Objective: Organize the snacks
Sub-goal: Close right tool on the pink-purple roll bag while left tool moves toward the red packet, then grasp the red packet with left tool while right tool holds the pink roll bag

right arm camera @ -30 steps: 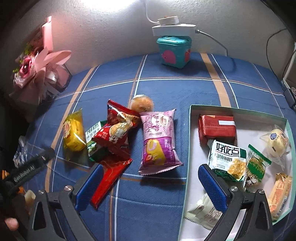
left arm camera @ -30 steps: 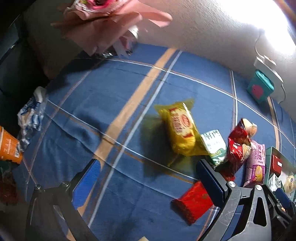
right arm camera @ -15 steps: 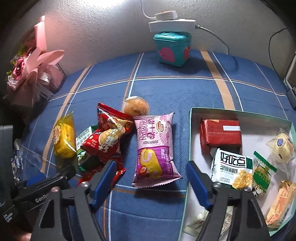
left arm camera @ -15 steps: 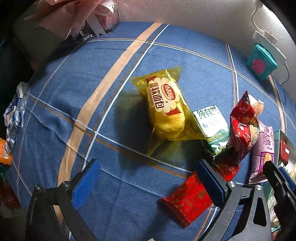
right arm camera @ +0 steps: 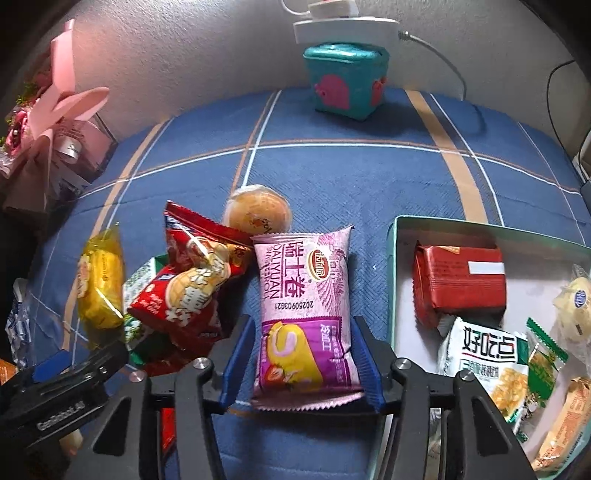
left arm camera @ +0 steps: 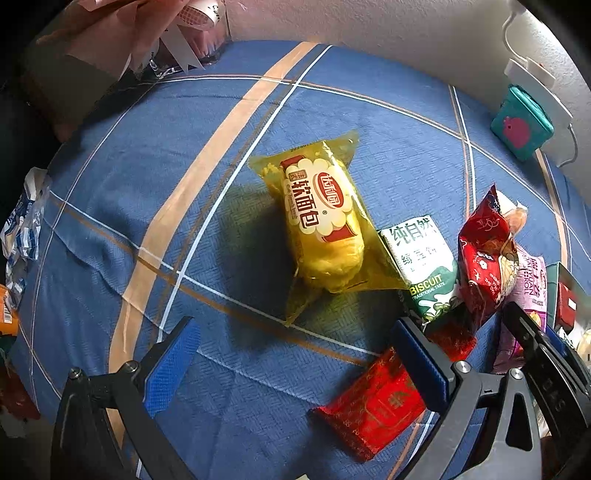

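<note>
A pink Swiss-roll packet lies on the blue cloth, and my right gripper stands around its near end, jaws close to its sides but still apart. My left gripper is open and empty, just short of a yellow bread packet. Beside the bread packet lie a green-and-white biscuit pack, a red peanut bag and a flat red packet. A teal-rimmed box at the right holds several snacks.
A round bun lies behind the pink packet. A teal tin and a white power strip sit by the back wall. A pink bouquet stands at the far left. Wrappers hang off the left edge.
My left gripper has moved forward and down toward the yellow bread packet. My right gripper has moved onto the pink packet and its jaws have narrowed around it.
</note>
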